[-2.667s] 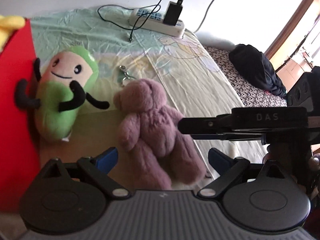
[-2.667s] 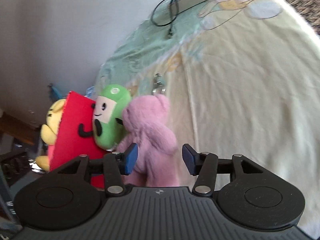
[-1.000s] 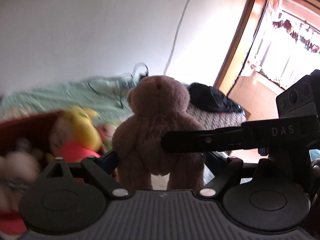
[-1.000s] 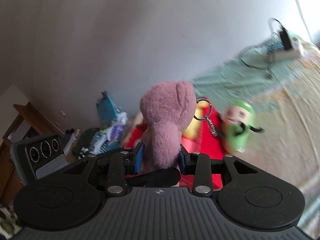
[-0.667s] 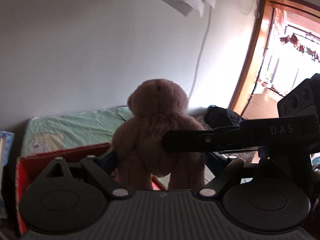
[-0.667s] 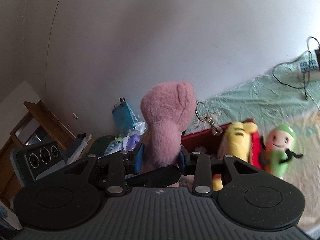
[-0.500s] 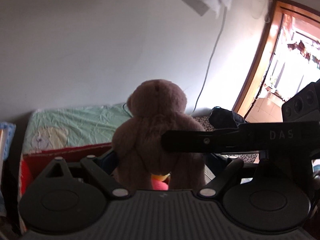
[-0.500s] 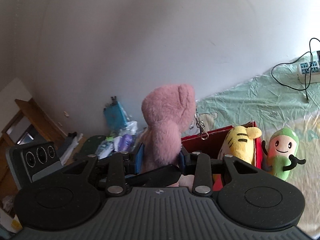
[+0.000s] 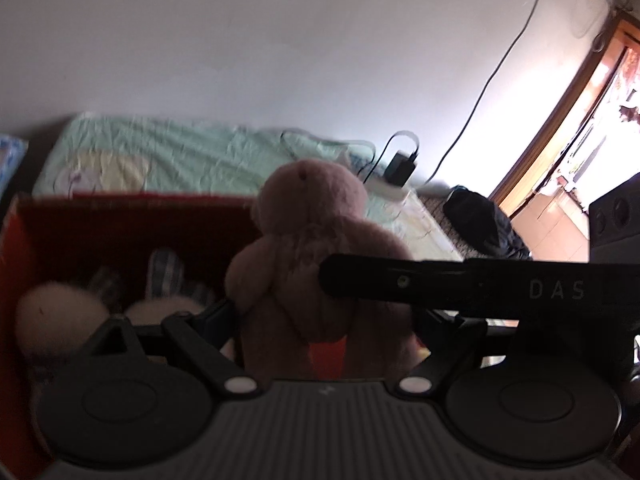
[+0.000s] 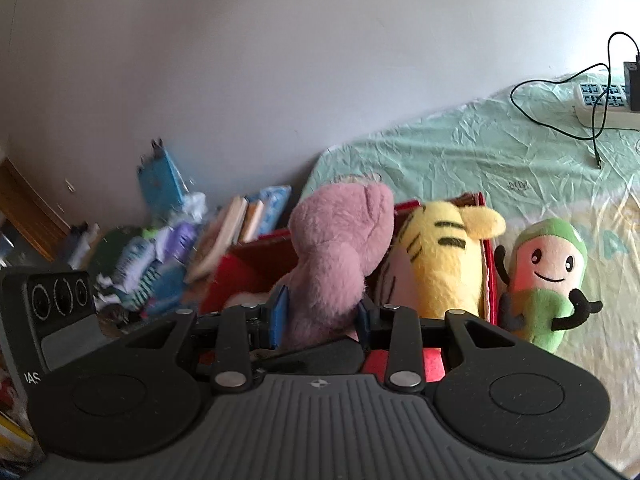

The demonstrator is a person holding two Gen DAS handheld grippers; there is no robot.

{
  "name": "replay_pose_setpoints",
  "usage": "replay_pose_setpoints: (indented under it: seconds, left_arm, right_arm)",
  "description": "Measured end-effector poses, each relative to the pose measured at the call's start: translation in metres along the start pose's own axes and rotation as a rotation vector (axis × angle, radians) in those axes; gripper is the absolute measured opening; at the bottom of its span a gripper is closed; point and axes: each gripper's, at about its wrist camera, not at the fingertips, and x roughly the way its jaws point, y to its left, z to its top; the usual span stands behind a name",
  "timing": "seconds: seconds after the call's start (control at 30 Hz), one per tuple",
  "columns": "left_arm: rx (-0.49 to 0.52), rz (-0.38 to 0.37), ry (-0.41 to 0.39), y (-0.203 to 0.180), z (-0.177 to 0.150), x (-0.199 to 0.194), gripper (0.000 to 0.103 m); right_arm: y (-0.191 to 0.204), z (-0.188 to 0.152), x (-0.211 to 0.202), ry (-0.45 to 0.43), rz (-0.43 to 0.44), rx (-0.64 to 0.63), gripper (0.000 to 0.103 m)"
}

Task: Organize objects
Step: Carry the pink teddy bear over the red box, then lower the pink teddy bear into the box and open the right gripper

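The right gripper (image 10: 320, 316) has its blue fingers (image 10: 279, 314) clamped on the lower body of the pink teddy bear (image 10: 340, 258), held above the open red box (image 10: 490, 276). From the left wrist view the same bear (image 9: 312, 256) stands between the left gripper (image 9: 324, 316) fingers; whether those fingers press it or merely flank it cannot be told, since the right gripper's bar crosses in front at 3 o'clock.

Only the right view shows the yellow striped plush (image 10: 444, 256) inside the box at 1 o'clock of the bear, and the green plush (image 10: 546, 280) standing on the bed (image 10: 460, 160) just outside the box wall at 3 o'clock. Only the left view shows pale, blurred plush toys (image 9: 60, 316) in the box's dark interior (image 9: 132, 236) at 9 o'clock, and a black garment (image 9: 484, 224) on the bed's far side at 2 o'clock.
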Motion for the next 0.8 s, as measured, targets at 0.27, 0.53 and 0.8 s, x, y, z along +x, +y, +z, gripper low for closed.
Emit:
replay_pose_setpoints:
  seconds: [0.27,0.53,0.8]
  left_arm:
    - [0.002,0.047,0.046,0.012,-0.009,0.015,0.086]
    - [0.03,0.103,0.074,0.015,-0.016,0.022,0.085]
    - [0.049,0.129,0.092,0.01,-0.015,0.03,0.087]
  right_arm:
    - [0.009,-0.001,0.027,0.064,-0.068,-0.067,0.037]
    - [0.012,-0.001,0.054,0.125,-0.11,-0.132,0.037]
    - [0.001,0.0,0.052,0.125,-0.077,-0.081,0.038]
